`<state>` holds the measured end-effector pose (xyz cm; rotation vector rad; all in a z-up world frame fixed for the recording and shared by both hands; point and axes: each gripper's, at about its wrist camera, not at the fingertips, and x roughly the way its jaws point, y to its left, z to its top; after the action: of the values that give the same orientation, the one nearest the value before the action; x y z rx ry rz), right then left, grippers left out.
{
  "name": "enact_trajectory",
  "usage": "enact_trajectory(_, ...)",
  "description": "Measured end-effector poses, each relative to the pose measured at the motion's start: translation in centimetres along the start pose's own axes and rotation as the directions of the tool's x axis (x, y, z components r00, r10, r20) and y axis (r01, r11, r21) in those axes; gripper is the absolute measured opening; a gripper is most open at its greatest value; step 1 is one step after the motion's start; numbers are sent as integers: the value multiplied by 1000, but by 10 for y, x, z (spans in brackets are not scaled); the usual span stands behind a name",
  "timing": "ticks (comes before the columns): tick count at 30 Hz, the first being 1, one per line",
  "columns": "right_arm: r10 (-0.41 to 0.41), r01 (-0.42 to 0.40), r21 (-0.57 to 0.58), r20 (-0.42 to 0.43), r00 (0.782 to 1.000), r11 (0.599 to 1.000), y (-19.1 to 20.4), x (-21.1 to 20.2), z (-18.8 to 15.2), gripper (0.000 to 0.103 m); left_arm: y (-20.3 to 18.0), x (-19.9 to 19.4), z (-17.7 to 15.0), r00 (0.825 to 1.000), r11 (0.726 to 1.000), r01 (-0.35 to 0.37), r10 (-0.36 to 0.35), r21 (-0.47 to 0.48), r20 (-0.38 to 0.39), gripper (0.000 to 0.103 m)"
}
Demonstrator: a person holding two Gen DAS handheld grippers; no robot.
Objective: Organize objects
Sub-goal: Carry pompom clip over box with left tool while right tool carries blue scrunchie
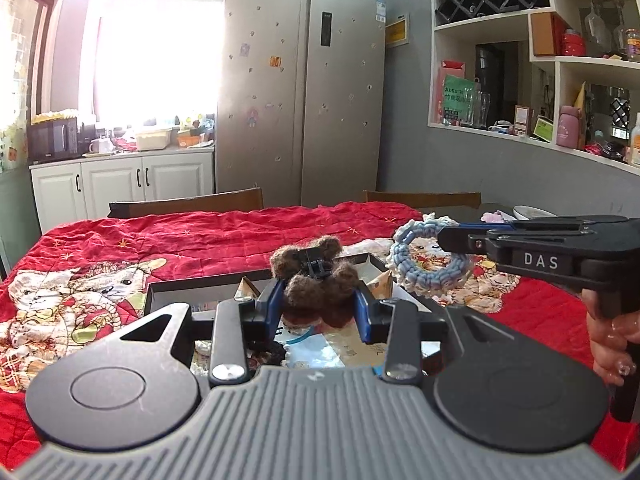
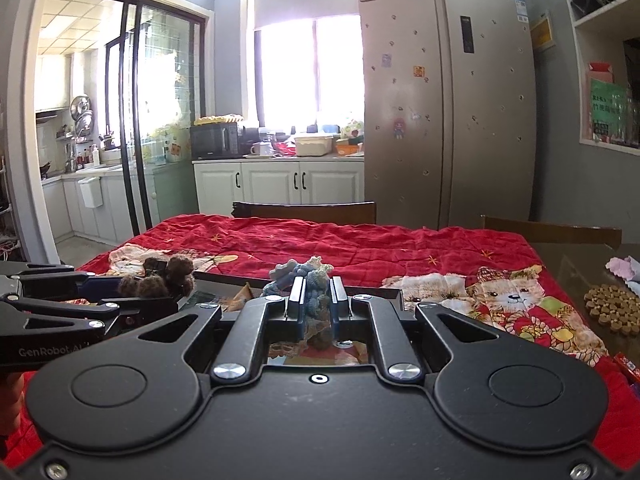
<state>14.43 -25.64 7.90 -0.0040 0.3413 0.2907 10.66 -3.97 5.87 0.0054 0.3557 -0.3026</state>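
My left gripper (image 1: 318,300) is shut on a brown fuzzy hair clip (image 1: 316,276) and holds it above a shallow black box (image 1: 168,290) on the red quilted cloth. My right gripper (image 2: 316,296) is shut on a blue and white crocheted ring (image 2: 310,280), seen edge-on between its fingers. In the left wrist view the ring (image 1: 432,264) hangs at the right gripper's tip (image 1: 440,240), over the box's right side. In the right wrist view the left gripper (image 2: 176,292) with the brown clip (image 2: 164,276) is at the left. The box holds papers and small items.
The red cloth (image 2: 360,244) covers the table, with bear prints. A brown woven coaster (image 2: 612,308) and a pink cloth (image 2: 624,266) lie on the bare table at the right. Two chair backs (image 2: 304,212) stand behind the table. A fridge and cabinets are beyond.
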Motion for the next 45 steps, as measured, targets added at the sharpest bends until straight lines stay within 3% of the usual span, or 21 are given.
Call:
enact_trajectory(20,-27,31,108,-41,999,994,-28,53,-14,12,5,54,-8,999,999,-25,23,-37,-47,41)
enact_trajectory(45,-71,85,174,-85,994,981,-44,87,-34,12,6,97,-24,994,999,-47,45,-17,-95,41)
